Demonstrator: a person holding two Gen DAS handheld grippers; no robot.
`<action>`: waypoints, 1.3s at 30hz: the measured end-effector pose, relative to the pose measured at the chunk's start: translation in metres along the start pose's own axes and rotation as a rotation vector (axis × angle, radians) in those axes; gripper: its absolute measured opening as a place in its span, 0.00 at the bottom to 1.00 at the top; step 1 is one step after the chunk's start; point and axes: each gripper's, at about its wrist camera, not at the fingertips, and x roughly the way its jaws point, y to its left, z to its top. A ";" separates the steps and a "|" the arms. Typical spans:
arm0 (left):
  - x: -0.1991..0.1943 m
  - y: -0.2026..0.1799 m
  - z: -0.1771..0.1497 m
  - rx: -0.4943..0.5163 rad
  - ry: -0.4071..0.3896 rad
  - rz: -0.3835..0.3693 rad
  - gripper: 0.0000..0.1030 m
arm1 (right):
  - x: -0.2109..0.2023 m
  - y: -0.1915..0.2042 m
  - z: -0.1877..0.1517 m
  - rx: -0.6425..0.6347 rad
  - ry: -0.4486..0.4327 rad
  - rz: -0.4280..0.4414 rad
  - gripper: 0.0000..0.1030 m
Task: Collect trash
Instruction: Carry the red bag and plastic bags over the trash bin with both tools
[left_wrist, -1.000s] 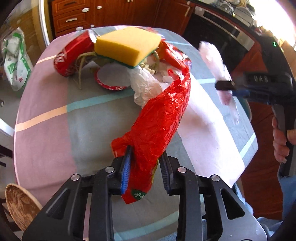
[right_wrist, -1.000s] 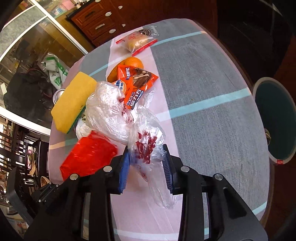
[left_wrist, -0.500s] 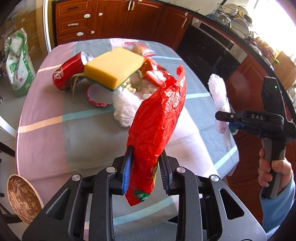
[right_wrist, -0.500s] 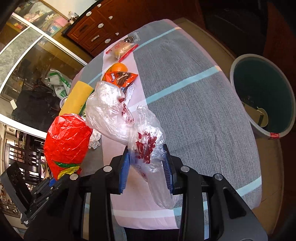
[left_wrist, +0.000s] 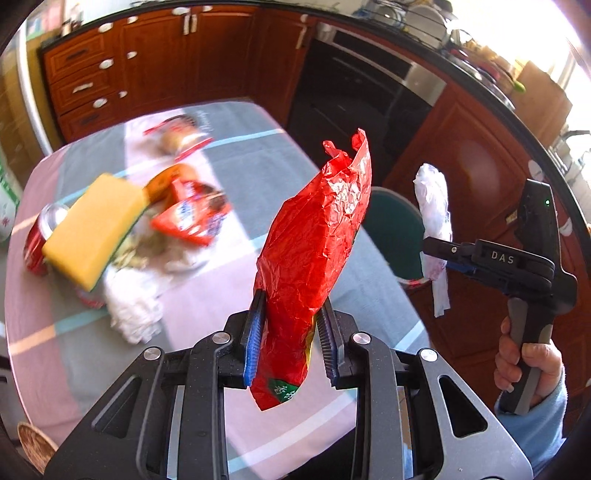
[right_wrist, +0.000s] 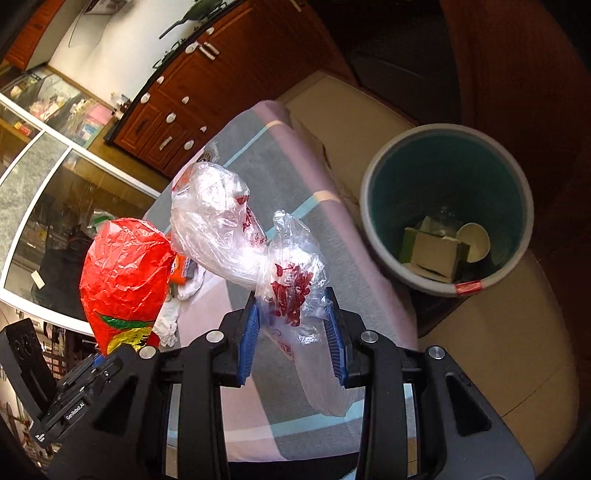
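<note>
Left wrist view, left to right. A can (left_wrist: 35, 240) lies near the table's (left_wrist: 66, 354) left edge, with a yellow sponge (left_wrist: 94, 229) propped over it. Right of that sit a snack wrapper (left_wrist: 192, 218) and white crumpled tissue (left_wrist: 133, 302); a sealed packet (left_wrist: 177, 134) lies toward the far edge. All of this is blurred.

Your left claw (left_wrist: 290, 341) is clenched on a red bag (left_wrist: 314, 243), pads pressing its lower part. The bag stands up from the jaws, its top leaning right, clear of the table. Nothing lies on the cloth straight under it or along the near edge.

Past the table's right edge the bin (left_wrist: 391, 229) shows partly, behind the red bag. Further right your right claw (left_wrist: 430, 251) comes in sideways, grasping a clear bag (left_wrist: 432, 210) that hangs above and below the jaws. Your hand (left_wrist: 528, 365) grips the handle; a blue sleeve shows at the wrist.

Right wrist view, left to right. The red bag (right_wrist: 125, 277) stands at left above the left claw's body, near the clear bag; whether they touch I cannot tell. The right claw (right_wrist: 291, 339) grips the clear bag (right_wrist: 236, 229) between blue pads; its bulk billows up and left, a tail hangs below. The table's corner and right edge run under it. The bin (right_wrist: 373, 206) stands on the floor just beside that edge, mouth open, with cardboard (right_wrist: 432, 254) and a paper cup (right_wrist: 474, 242) at the bottom. Open air between bag and rim.
</note>
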 end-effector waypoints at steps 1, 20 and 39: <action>0.005 -0.009 0.006 0.015 0.007 -0.002 0.28 | -0.004 -0.009 0.004 0.018 -0.010 0.001 0.31; 0.156 -0.147 0.079 0.184 0.205 -0.090 0.28 | -0.028 -0.141 0.045 0.239 -0.048 -0.081 0.31; 0.220 -0.141 0.097 0.129 0.247 -0.082 0.75 | 0.010 -0.151 0.067 0.252 0.028 -0.155 0.32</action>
